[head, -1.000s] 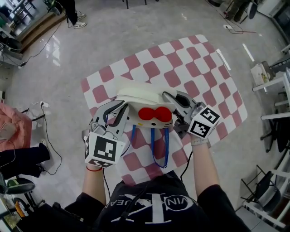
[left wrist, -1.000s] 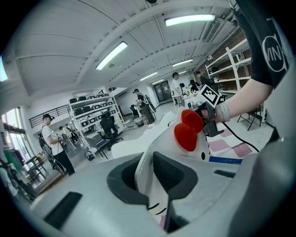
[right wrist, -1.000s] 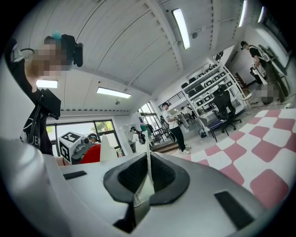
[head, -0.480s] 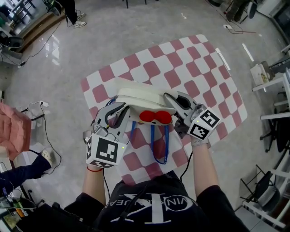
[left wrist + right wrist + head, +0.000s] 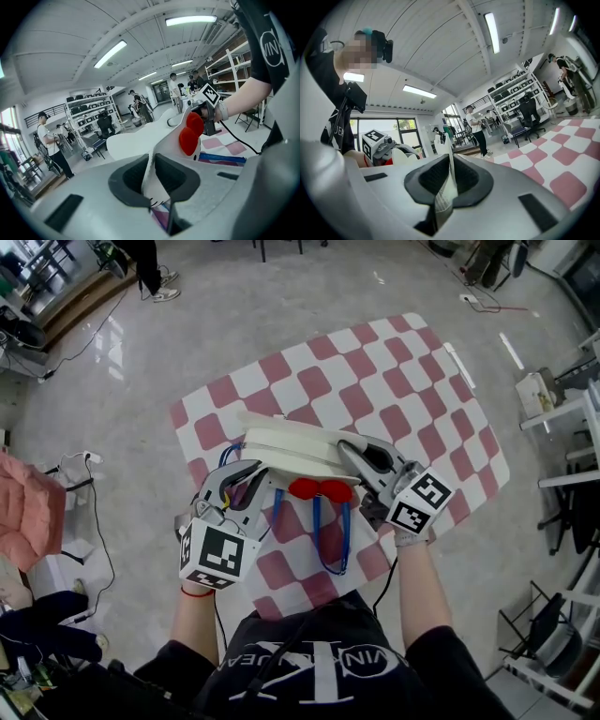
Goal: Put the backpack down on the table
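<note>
I hold the white backpack (image 5: 286,448) between my two tongs over the table (image 5: 412,381), near its 6 o'clock edge, the one closest to me. My left gripper (image 5: 151,180) is pressed together on a thin white fold at the bag's 8 o'clock side. My right gripper (image 5: 449,178) pinches a similar thin edge at its 4 o'clock side. In both gripper views only a sliver of material sits between the jaws. That is my first worry: such shallow bites could slide off if the bag's weight shifts, and one side would drop while the other hangs. I cannot tell from above whether the bottom already touches the checked tabletop, so letting go too early could let it fall and topple. The red bow (image 5: 317,488) faces me, and if I release one side before the other the bag may twist or tip over rather than settle. The blue straps (image 5: 330,538) run toward 6 o'clock, close to the table's near edge. They could get trapped under the bag, or slip over the edge and drag it that way. I judge it safest to lower both sides level and spread the jaws together only once the bag rests.
</note>
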